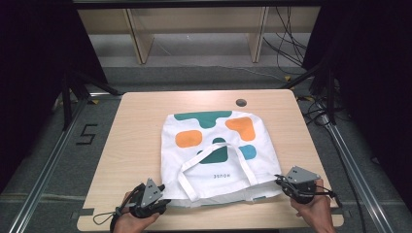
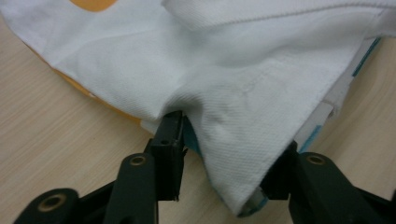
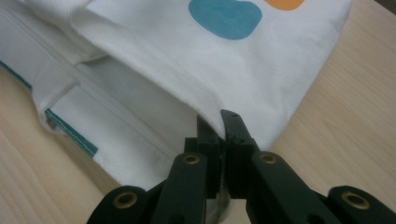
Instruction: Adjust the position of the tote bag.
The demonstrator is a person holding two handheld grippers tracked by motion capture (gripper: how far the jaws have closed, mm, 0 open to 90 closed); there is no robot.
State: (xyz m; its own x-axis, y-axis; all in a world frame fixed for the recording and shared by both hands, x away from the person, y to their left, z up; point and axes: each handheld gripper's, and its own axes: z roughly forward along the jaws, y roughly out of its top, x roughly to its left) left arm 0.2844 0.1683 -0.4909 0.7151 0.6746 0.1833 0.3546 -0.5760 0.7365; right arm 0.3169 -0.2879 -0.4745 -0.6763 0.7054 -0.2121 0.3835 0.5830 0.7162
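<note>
A white tote bag printed with teal and orange shapes lies flat on the wooden table, its mouth toward me and its white handle folded back over it. My left gripper is at the bag's near left corner. In the left gripper view the left gripper is open, its jaws wide apart on either side of the bunched corner of the bag. My right gripper is at the near right corner. In the right gripper view the right gripper is shut on the bag's upper hem.
A round cable hole sits near the table's far edge. Bare wood runs left, right and behind the bag. The near table edge is just under my hands. Wooden frame legs and cables stand on the floor beyond.
</note>
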